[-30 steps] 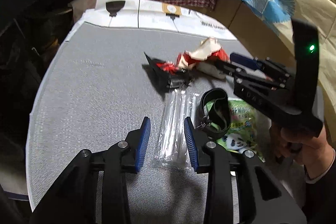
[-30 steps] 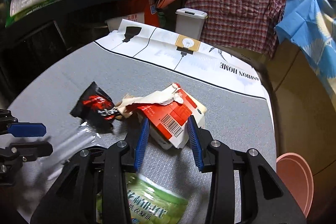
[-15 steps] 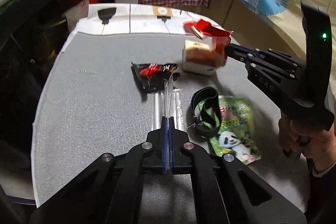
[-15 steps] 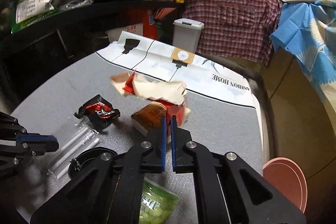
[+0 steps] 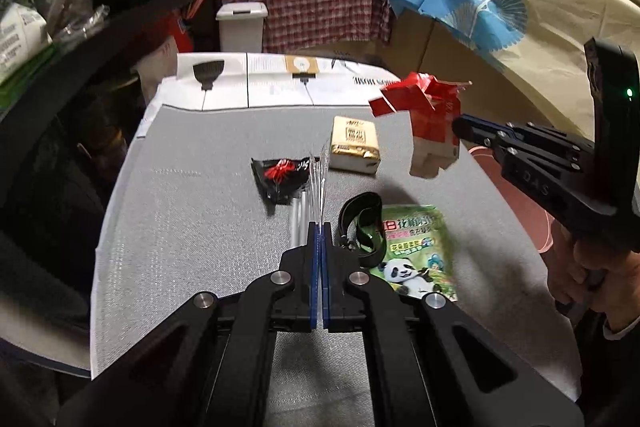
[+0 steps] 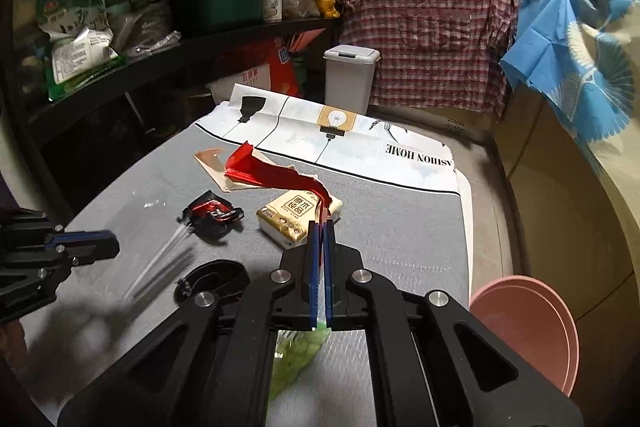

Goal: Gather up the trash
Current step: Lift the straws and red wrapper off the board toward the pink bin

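Above the grey tabletop [image 5: 180, 227], the left gripper [image 5: 319, 227] was clamped on a clear plastic wrapper [image 5: 316, 183], whose long axis ran away from the gripper toward the far edge, its far end seemingly lifted, though blur hid the detail. The right gripper [image 6: 319, 225], angled downward and held by a hand [image 5: 588, 267], was pinched on a torn red carton [image 6: 276, 179], which hung in the air, stretching up and leftward above a tissue pack [image 6: 288, 215].
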{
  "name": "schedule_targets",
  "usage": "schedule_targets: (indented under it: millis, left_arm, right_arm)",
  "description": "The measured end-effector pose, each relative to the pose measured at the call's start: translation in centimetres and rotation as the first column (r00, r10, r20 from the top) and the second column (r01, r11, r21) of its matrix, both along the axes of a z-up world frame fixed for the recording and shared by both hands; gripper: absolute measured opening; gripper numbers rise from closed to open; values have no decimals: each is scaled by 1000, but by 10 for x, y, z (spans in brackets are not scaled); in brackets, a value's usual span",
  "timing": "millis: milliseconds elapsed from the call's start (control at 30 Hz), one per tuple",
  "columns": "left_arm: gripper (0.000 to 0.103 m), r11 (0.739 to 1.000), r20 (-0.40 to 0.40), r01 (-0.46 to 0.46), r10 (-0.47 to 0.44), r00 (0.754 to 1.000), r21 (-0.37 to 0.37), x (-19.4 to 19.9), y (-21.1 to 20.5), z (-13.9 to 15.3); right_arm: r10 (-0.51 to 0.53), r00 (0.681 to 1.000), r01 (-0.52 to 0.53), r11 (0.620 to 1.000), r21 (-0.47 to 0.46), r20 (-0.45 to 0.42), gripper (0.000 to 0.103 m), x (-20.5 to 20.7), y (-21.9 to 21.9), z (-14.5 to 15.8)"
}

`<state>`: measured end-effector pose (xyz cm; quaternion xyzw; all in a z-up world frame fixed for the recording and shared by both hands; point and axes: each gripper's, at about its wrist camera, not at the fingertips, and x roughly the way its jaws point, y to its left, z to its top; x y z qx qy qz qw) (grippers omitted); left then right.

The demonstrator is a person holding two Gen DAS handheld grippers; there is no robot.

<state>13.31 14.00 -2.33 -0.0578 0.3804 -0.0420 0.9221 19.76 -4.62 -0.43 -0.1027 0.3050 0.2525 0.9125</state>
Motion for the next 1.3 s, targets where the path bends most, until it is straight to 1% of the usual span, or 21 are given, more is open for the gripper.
schedule_targets:
  millis: [367, 733, 867, 1133, 1300]
  left_arm:
    - [1, 1000, 66, -3, 3, 998, 0, -20, -13, 26]
    - [1, 1000, 98, 7, -7, 995, 1, -33, -26, 38]
    - [1, 1000, 109, 12, -12, 994, 0, -37, -30, 43]
    - [1, 1000, 120, 28, -28, 992, -1, -40, -42, 48]
    - [1, 999, 120, 40, -40, 992, 0, -39, -51, 49]
  right_arm:
    - [-27, 999, 29, 999, 43, -46, 2, -23, -33, 20]
    - [-42, 998, 45, 997, 67, -54, 2, -49, -64, 38]
    - [-50, 998, 53, 997, 63, -40, 2, -56, -79, 50]
    - [-106, 994, 106, 991, 77, -5, 2, -61, -118, 76]
    - [-144, 990, 143, 986, 85, -2, 2, -56, -143, 81]
